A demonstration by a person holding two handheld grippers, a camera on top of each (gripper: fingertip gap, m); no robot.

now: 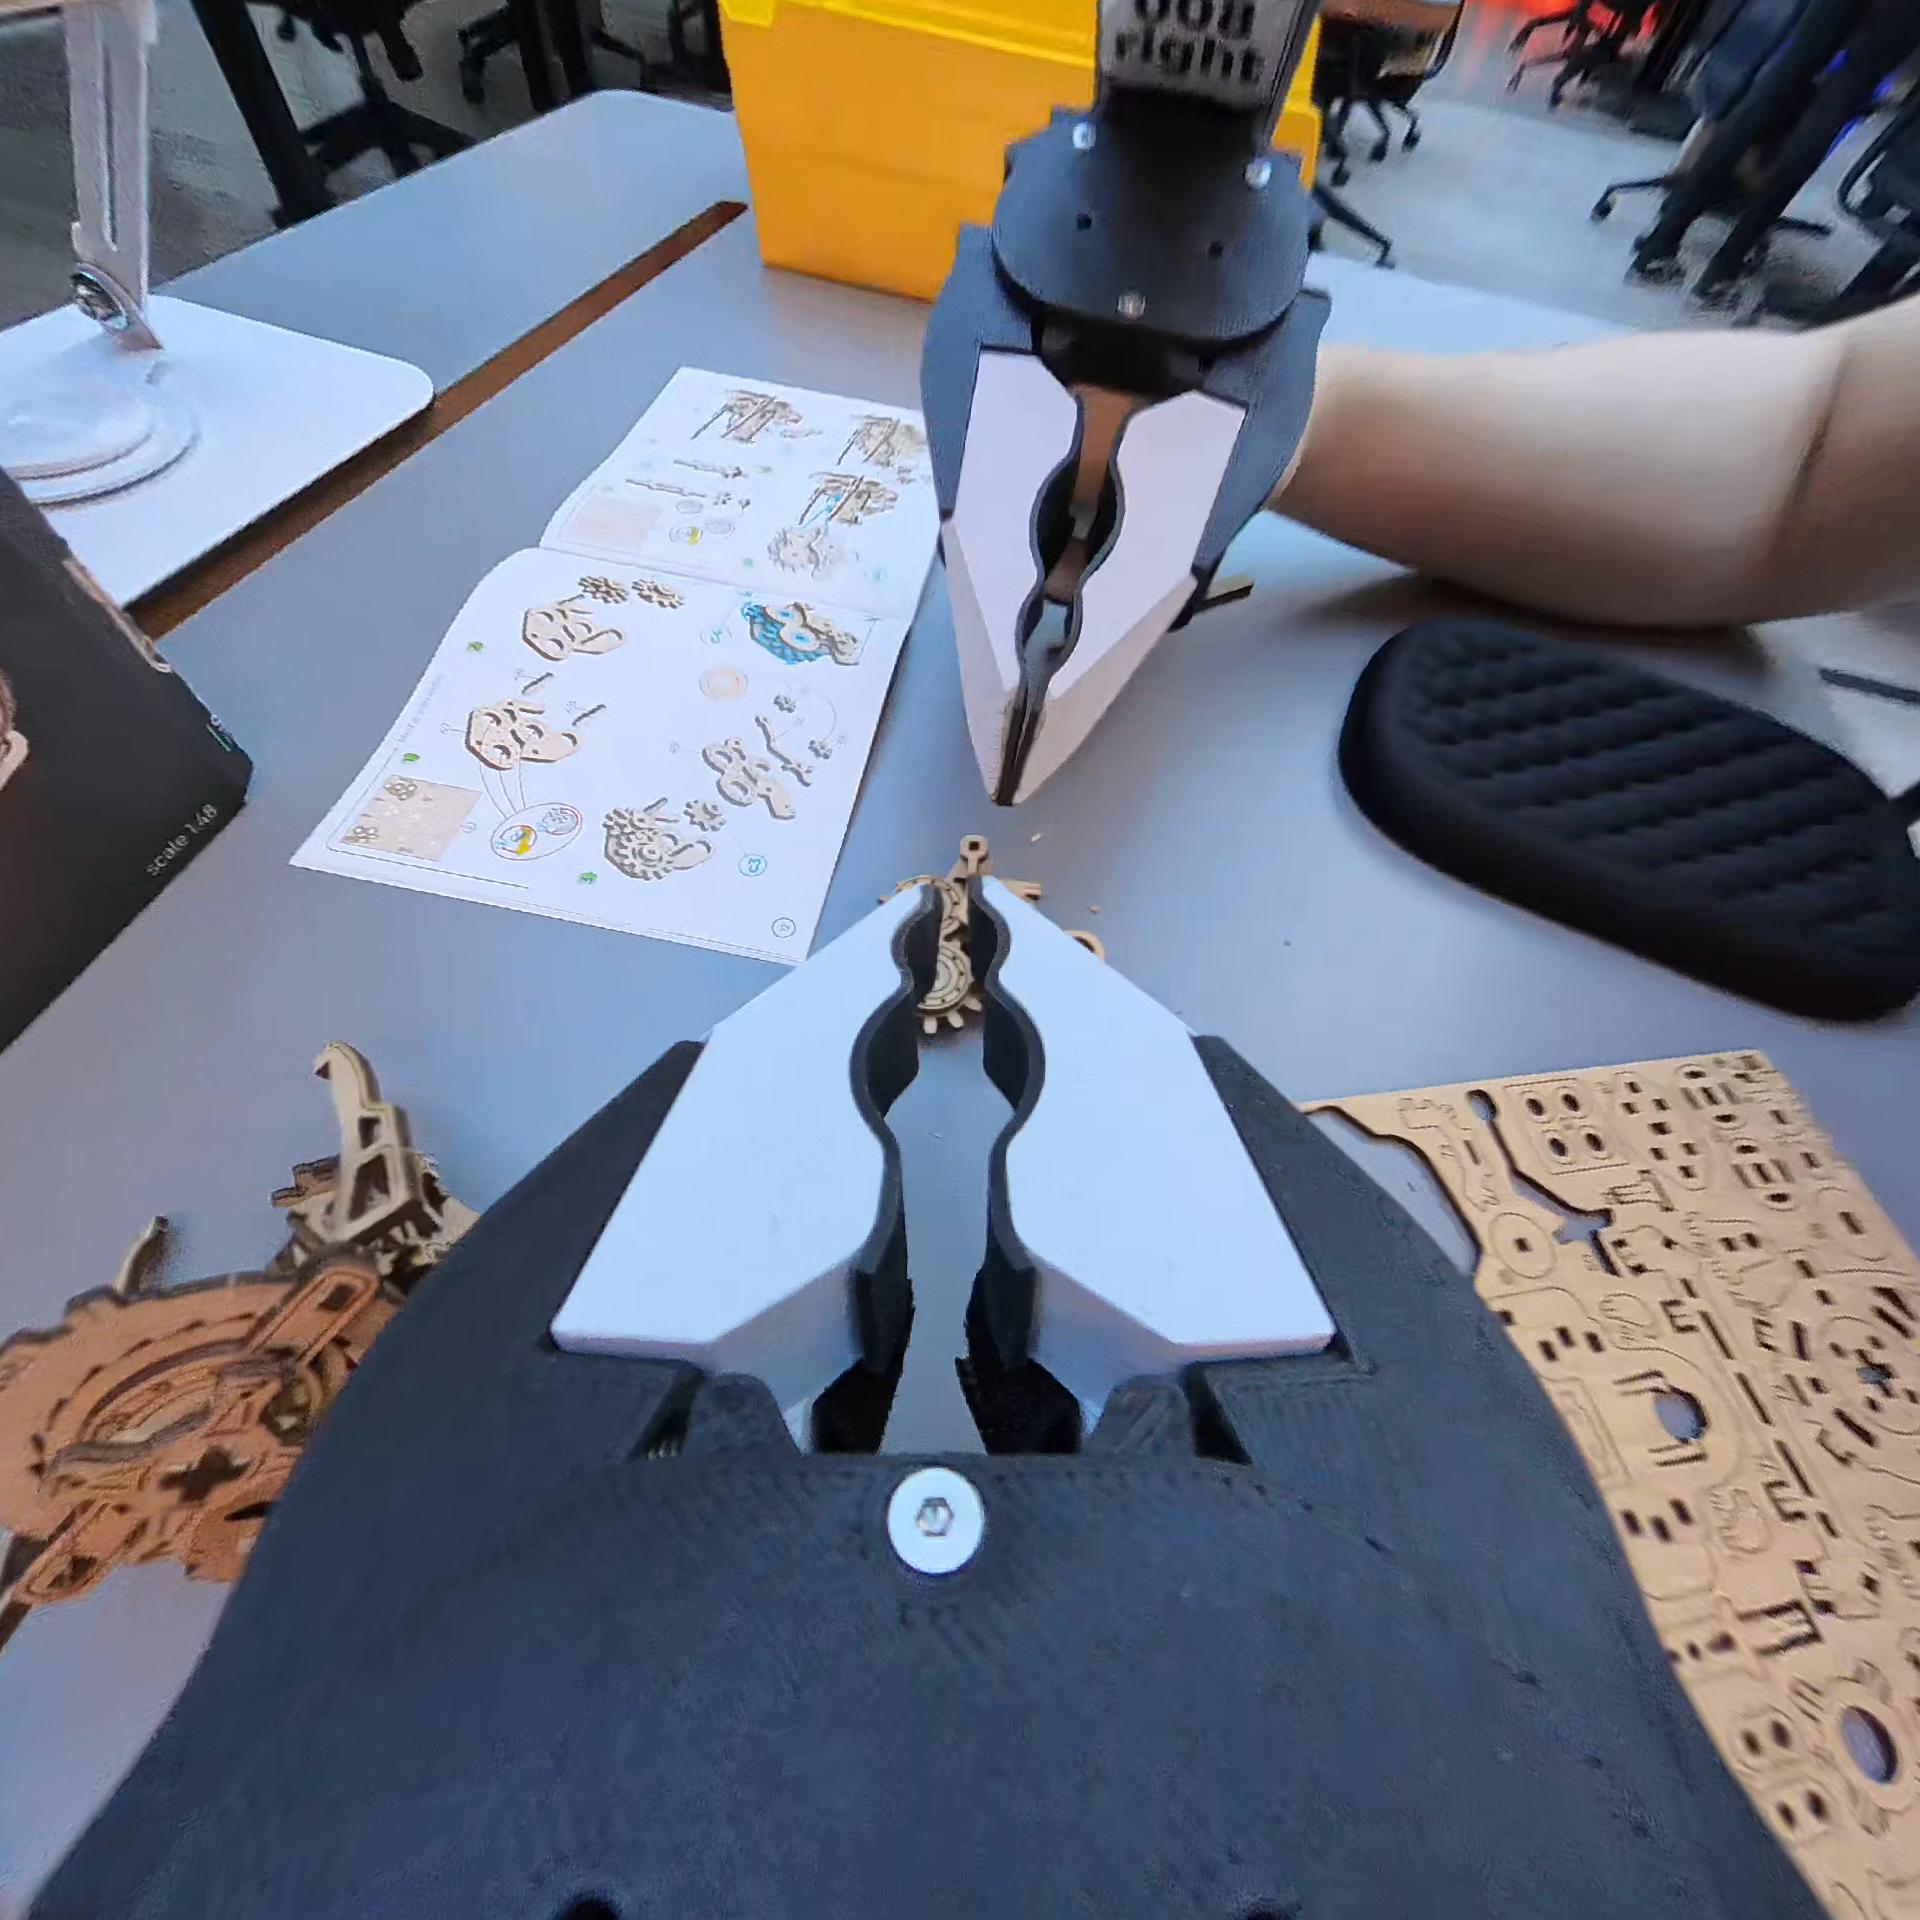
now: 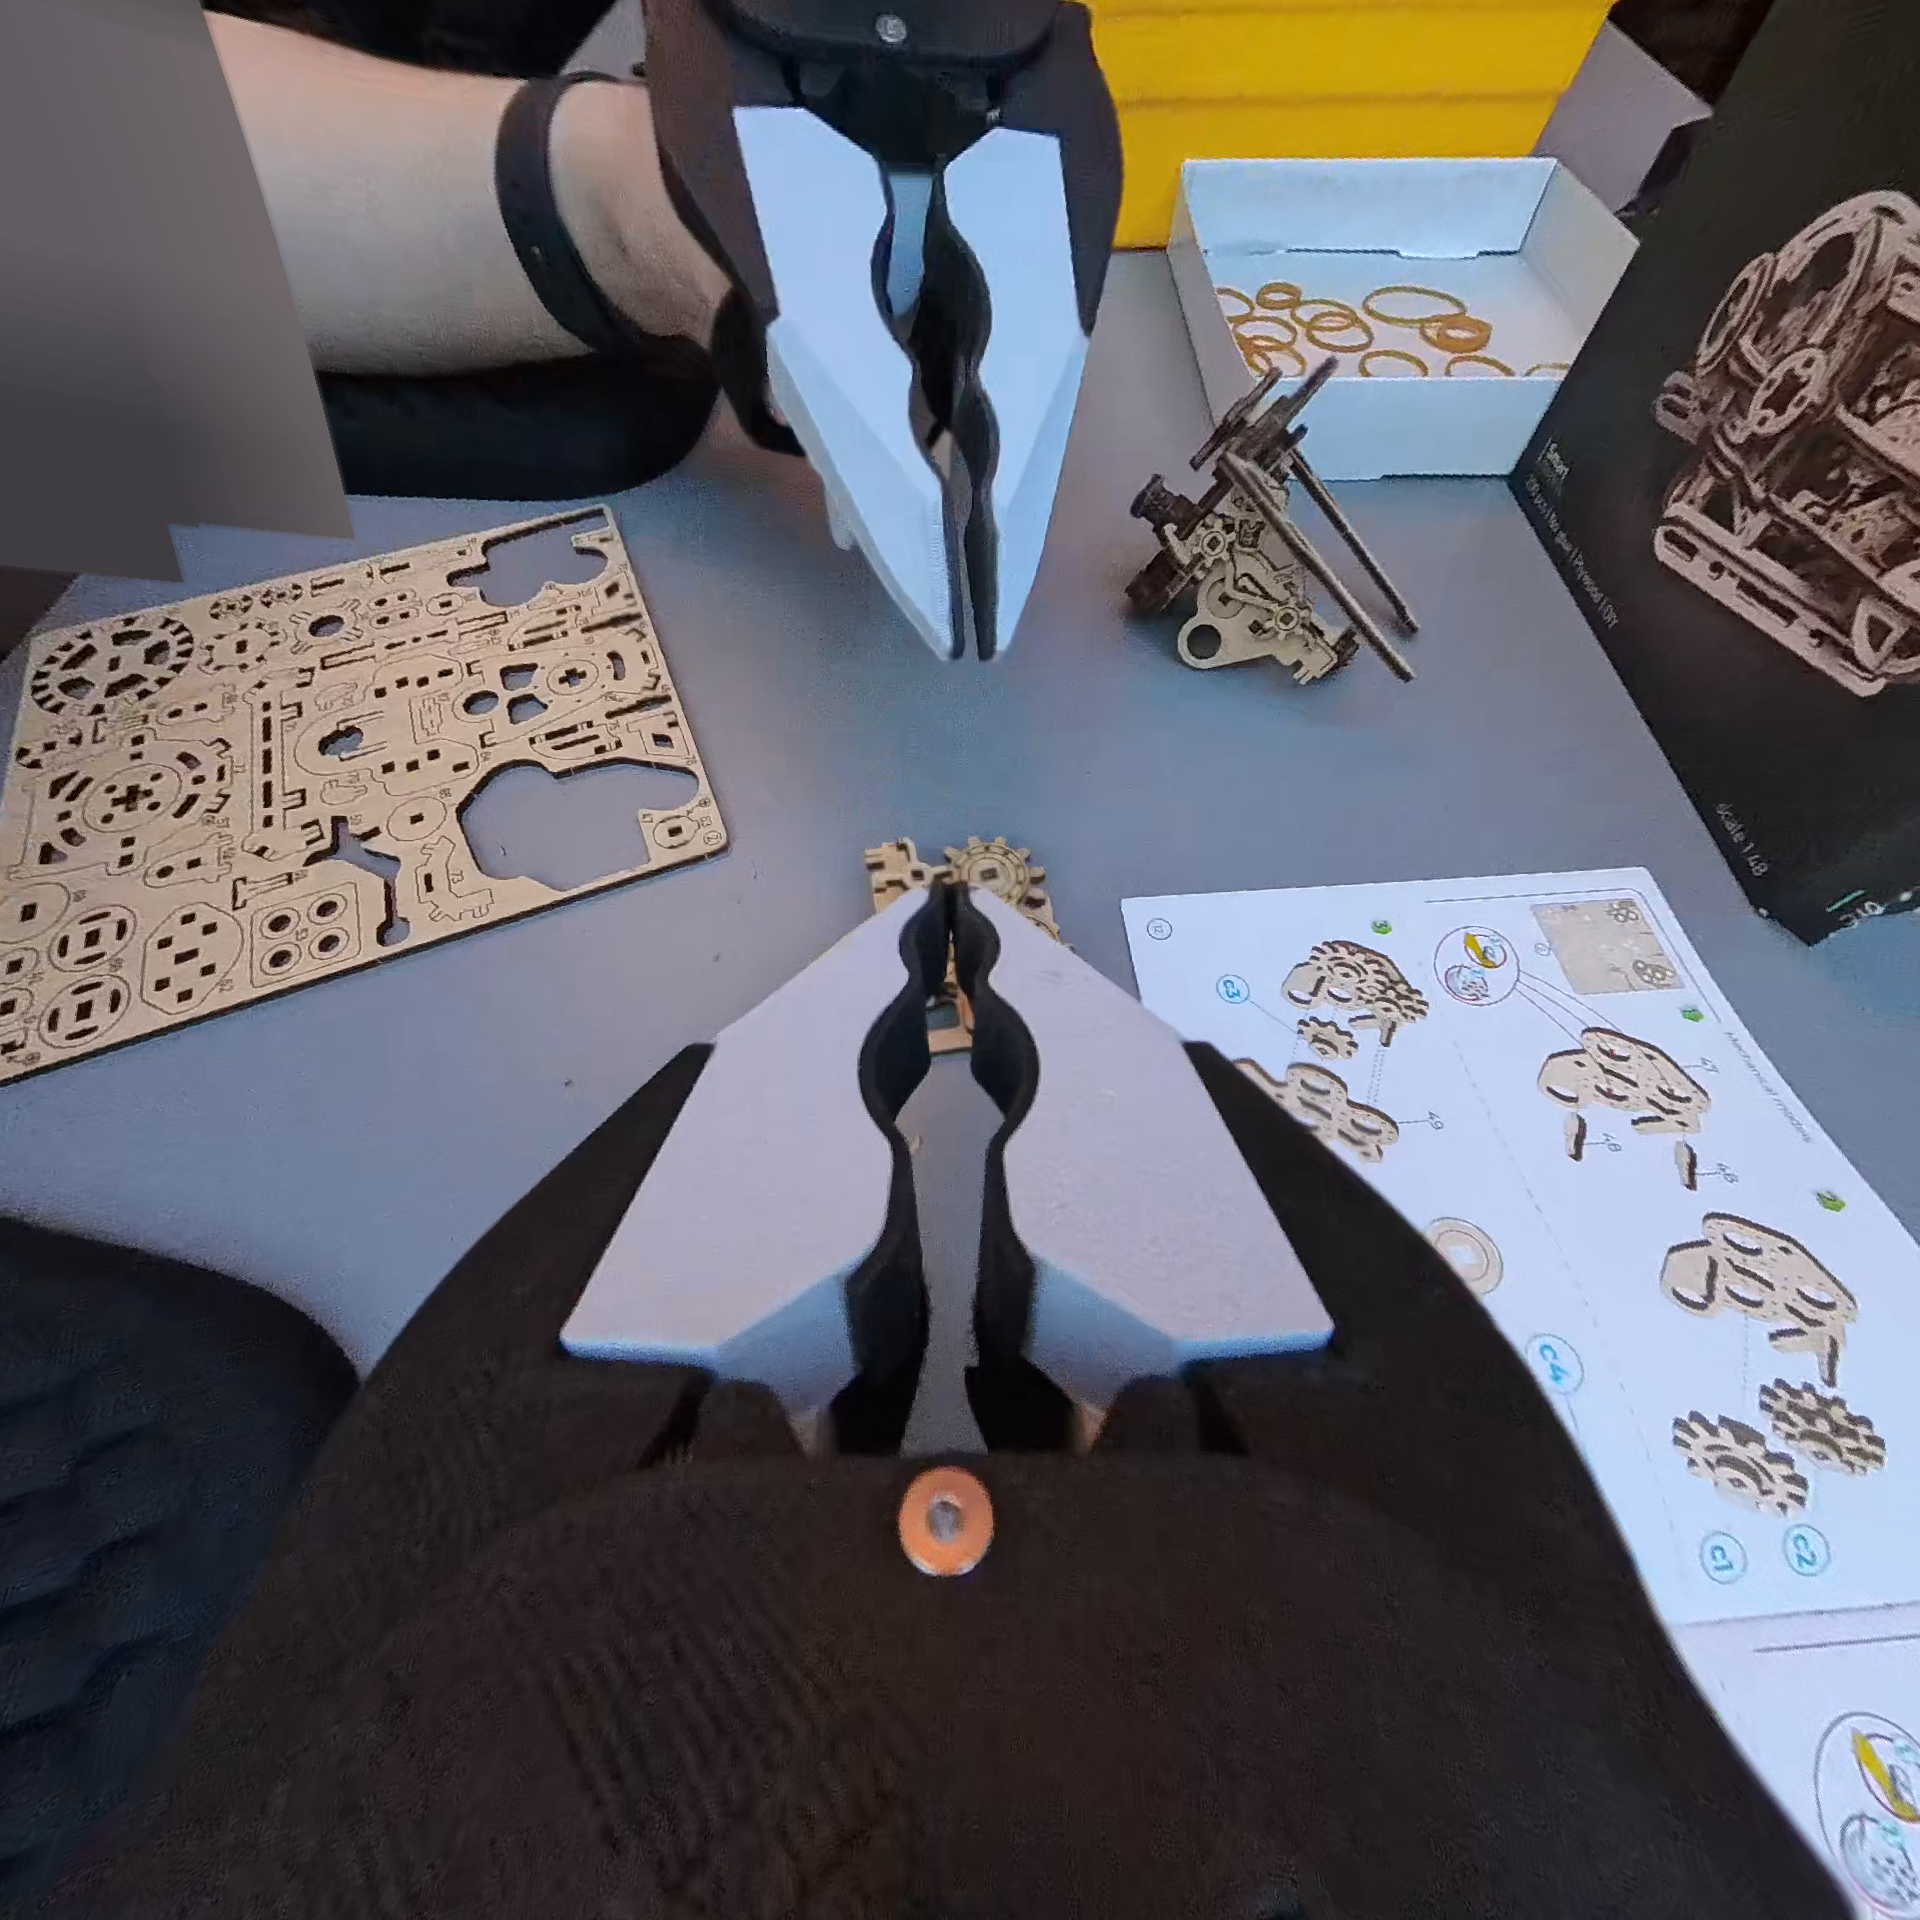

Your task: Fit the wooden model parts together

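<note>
Small geared wooden part (image 2: 992,868): lies flat on the grey desk (image 2: 1195,790), between the two grippers, seen just past the fingertips in both wrist views. In the left wrist view its gear shows through the gap between the fingers.

Right gripper (image 1: 1008,784): fingers drawn together at the tips, poised close above the far end of the part and not touching it. A patch of wood colour shows in the gap between the fingers. Whether anything is gripped there cannot be told.

Left gripper (image 2: 966,649): fingers drawn together at the tips with nothing between them, raised clear of the desk.

Plywood sheet (image 2: 343,769): flat on the desk, with many cut-out holes, to the right of the left gripper.

Instruction booklet (image 1: 644,707): open on the desk on the opposite side of the part.

Half-built model (image 2: 1257,561): stands upright near a white box (image 2: 1382,436) of rubber bands (image 2: 1403,307).

Black carton (image 2: 1766,582): at the desk edge, beside the booklet.

Black arm pad (image 1: 1621,821): under a forearm (image 1: 1558,478).
</note>
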